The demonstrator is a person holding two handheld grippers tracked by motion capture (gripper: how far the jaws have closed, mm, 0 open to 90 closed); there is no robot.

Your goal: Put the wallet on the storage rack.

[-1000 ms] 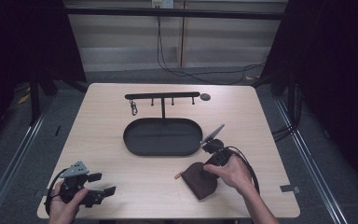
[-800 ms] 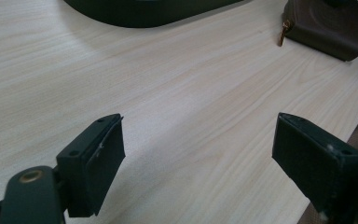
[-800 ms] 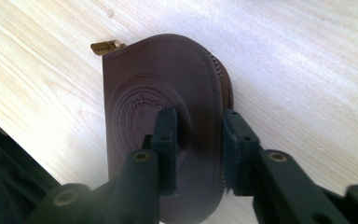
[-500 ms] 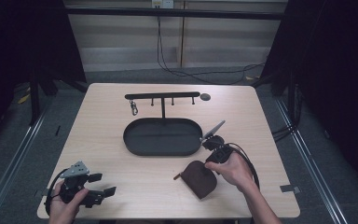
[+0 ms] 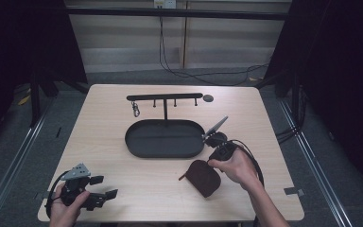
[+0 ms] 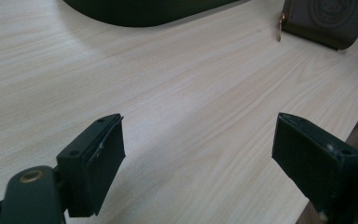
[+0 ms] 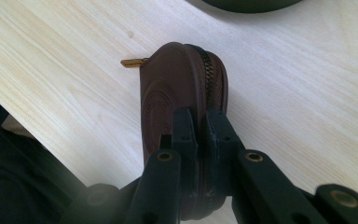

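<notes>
**A:** Looking at the right tongs, I see the jaws have just been closing, and now they pinch the edge of the brown, rounded leather zip pouch between them. A second ago the pouch lay flat on the pale wooden worktop with the tongs only beside it.

**B:** And in the high view the pouch sits tilted now, one edge raised under the right hand, the far end apparently down near the wood. So the grasp looks made and the lift begun, I judge.

**A:** Agreed. The small gold zip pull sticks out at the far end, and the zip teeth run along the top between the jaws. What about the left tongs?

**B:** Spread wide over bare wood, gripping nothing, resting at the near left corner, just where they were a second ago.

**A:** What else lies around?

**B:** A black oval tray sits just beyond the pouch, with a black T-shaped hook stand rising from it. A metal key clip hangs from the bar's left end, and a small dark disc lies by its right end.

**A:** Anything in the way?

**B:** If the pouch goes to the tray, the near rim is the one thing to clear; if to a hook, the bar and post are close.
</notes>
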